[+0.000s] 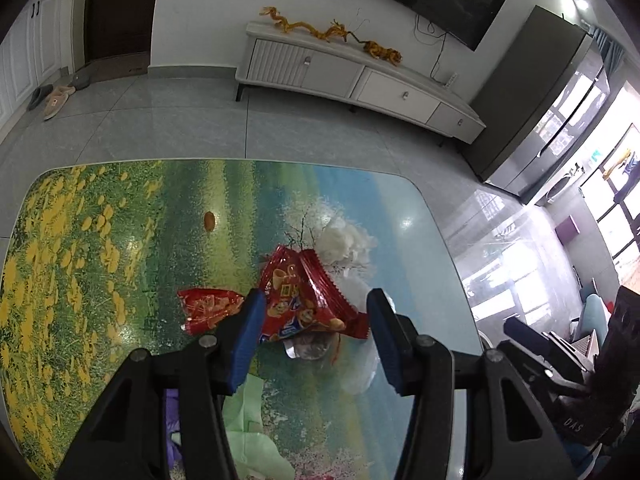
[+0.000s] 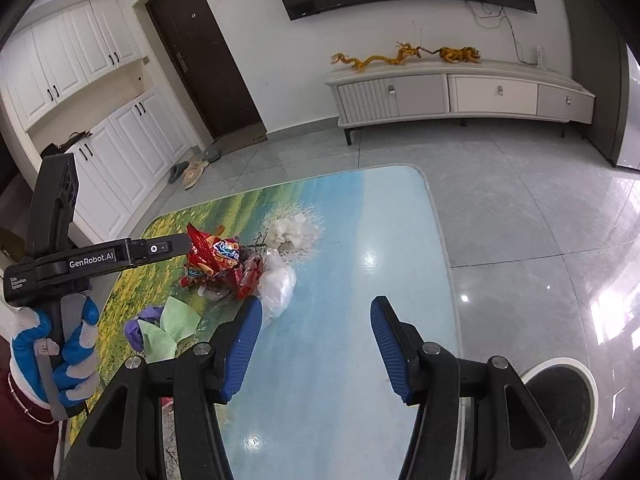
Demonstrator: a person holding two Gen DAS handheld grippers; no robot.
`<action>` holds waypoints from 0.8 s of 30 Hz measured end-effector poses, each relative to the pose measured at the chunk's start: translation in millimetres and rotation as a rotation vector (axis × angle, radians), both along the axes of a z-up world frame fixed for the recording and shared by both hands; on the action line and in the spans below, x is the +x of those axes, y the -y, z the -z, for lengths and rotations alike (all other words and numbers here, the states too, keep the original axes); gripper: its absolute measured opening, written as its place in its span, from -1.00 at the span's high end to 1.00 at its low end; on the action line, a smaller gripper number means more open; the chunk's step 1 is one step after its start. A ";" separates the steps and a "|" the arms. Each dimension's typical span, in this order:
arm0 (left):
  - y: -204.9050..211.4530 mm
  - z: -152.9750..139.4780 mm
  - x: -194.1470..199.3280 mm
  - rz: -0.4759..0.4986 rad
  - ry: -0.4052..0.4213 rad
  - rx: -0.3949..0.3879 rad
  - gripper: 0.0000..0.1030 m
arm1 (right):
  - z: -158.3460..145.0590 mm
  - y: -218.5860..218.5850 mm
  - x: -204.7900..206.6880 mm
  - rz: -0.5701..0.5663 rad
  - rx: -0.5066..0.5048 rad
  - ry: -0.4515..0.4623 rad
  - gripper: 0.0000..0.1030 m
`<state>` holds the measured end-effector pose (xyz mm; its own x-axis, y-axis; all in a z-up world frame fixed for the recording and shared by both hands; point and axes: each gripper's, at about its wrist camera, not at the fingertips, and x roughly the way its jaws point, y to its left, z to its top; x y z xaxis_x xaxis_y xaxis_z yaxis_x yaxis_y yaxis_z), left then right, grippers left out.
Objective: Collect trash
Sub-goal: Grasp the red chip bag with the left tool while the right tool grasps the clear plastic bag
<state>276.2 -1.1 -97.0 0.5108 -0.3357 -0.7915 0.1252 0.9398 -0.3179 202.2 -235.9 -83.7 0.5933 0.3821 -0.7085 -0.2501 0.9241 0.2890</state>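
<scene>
A pile of trash lies on the picture-printed table (image 1: 100,240). A red snack wrapper (image 1: 304,300) sits between the fingers of my left gripper (image 1: 316,312), which is open around it. A second red wrapper (image 1: 208,306) lies to its left, a white tissue wad (image 1: 340,240) beyond, clear plastic (image 1: 312,350) beneath. In the right wrist view the left gripper (image 2: 176,246) reaches the red wrapper (image 2: 216,256) from the left. My right gripper (image 2: 316,320) is open and empty above the table (image 2: 380,240), right of the clear plastic bag (image 2: 276,284).
Green paper (image 2: 172,328) and a purple scrap (image 2: 136,328) lie at the table's near left. A small orange piece (image 1: 209,221) lies further out. A round bin (image 2: 560,404) stands on the floor at lower right. A TV cabinet (image 2: 460,92) lines the far wall.
</scene>
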 end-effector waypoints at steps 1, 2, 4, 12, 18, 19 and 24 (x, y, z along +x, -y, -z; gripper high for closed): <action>2.6 4.0 3.8 0.000 -0.013 0.006 0.03 | 6.8 -3.3 2.5 -0.009 -0.003 -0.013 -0.06; 4.5 8.2 7.3 0.001 -0.025 0.008 0.03 | 12.5 -7.8 7.8 -0.019 -0.006 -0.026 -0.06; 7.1 17.5 13.3 -0.001 -0.048 0.009 0.10 | 23.0 -18.5 18.2 -0.038 -0.005 -0.052 -0.05; -3.8 35.7 22.5 -0.022 -0.091 -0.072 0.80 | 47.1 -43.9 44.0 -0.093 0.008 -0.111 0.00; -14.1 19.2 9.2 -0.019 -0.031 -0.112 0.88 | 64.1 -49.4 54.1 -0.106 0.028 -0.157 0.45; -15.7 13.9 6.4 -0.018 -0.017 -0.118 0.88 | 65.2 -49.2 53.6 -0.105 0.033 -0.159 0.48; -25.8 -15.9 -8.2 -0.029 0.049 -0.140 0.88 | 56.9 -38.6 38.1 -0.098 0.064 -0.129 0.52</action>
